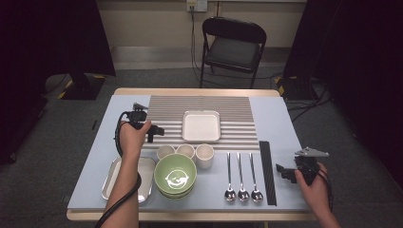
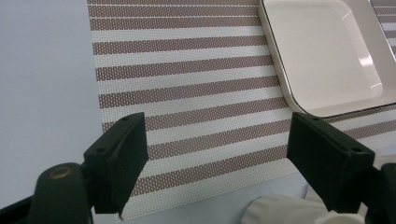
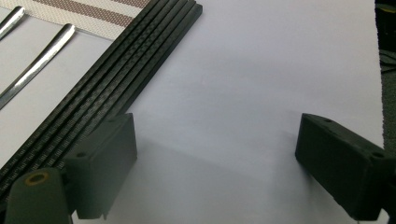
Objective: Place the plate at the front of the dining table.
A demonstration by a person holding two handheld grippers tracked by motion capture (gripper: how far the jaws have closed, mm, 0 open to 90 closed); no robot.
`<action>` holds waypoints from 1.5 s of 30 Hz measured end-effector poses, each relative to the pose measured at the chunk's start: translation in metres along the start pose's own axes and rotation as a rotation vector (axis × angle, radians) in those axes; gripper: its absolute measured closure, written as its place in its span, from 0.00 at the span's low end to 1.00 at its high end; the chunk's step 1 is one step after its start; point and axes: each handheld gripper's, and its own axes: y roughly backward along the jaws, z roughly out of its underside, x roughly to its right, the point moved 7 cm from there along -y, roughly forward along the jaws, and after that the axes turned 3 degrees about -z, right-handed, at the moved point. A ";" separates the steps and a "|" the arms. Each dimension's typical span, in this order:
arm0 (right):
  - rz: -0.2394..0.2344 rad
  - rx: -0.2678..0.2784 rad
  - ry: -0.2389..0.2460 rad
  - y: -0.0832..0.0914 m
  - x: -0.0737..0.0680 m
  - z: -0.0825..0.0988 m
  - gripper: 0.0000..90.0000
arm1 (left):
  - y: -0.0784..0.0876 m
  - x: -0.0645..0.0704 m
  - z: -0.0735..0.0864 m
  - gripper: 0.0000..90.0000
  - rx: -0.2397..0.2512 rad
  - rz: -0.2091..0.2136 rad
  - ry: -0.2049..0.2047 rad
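Note:
My left gripper (image 1: 158,130) hovers open over the left part of the striped placemat (image 1: 166,107), just above three white cups (image 1: 185,151). In the left gripper view its jaws stand wide apart (image 2: 217,156) over the placemat (image 2: 187,93), with the white square plate (image 2: 327,56) ahead at the right and a cup rim (image 2: 338,218) at the bottom. My right gripper (image 1: 283,172) rests open near the table's right front, beside the black chopsticks (image 1: 267,171). In the right gripper view its jaws (image 3: 217,161) frame bare table, with the chopsticks (image 3: 116,84) at the left.
A green bowl (image 1: 175,175) and a metal tray (image 1: 142,171) sit at the front left. Three spoons (image 1: 242,178) lie left of the chopsticks, their handles (image 3: 37,60) visible in the right gripper view. A black folding chair (image 1: 233,45) stands behind the table.

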 end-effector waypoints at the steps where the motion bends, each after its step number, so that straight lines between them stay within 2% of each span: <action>1: 0.000 0.000 0.000 0.000 0.000 0.000 0.13 | 0.000 0.000 0.001 0.22 -0.001 0.000 -0.001; 14: 0.001 0.001 0.000 0.000 0.000 0.000 0.13 | 0.001 -0.005 0.010 0.22 -0.006 0.007 0.001; 16: 0.000 0.001 0.000 0.000 0.000 0.000 0.13 | 0.002 -0.007 0.011 0.22 -0.009 -0.004 -0.007; 22: 0.001 0.001 0.000 0.000 0.000 0.000 0.13 | 0.005 -0.008 0.014 0.23 -0.009 0.003 -0.035; 28: 0.001 0.001 -0.001 0.000 0.000 0.000 0.13 | 0.004 -0.011 0.019 0.23 -0.009 0.002 -0.042; 40: 0.001 0.001 -0.001 0.000 0.000 0.000 0.13 | 0.008 -0.020 0.026 0.23 -0.016 -0.007 -0.031; 42: 0.001 0.001 -0.001 0.000 0.000 0.000 0.13 | 0.010 -0.021 0.027 0.23 -0.014 -0.020 -0.033; 45: 0.001 0.001 -0.001 0.000 0.000 0.000 0.13 | 0.013 -0.021 0.029 0.23 -0.016 -0.010 -0.032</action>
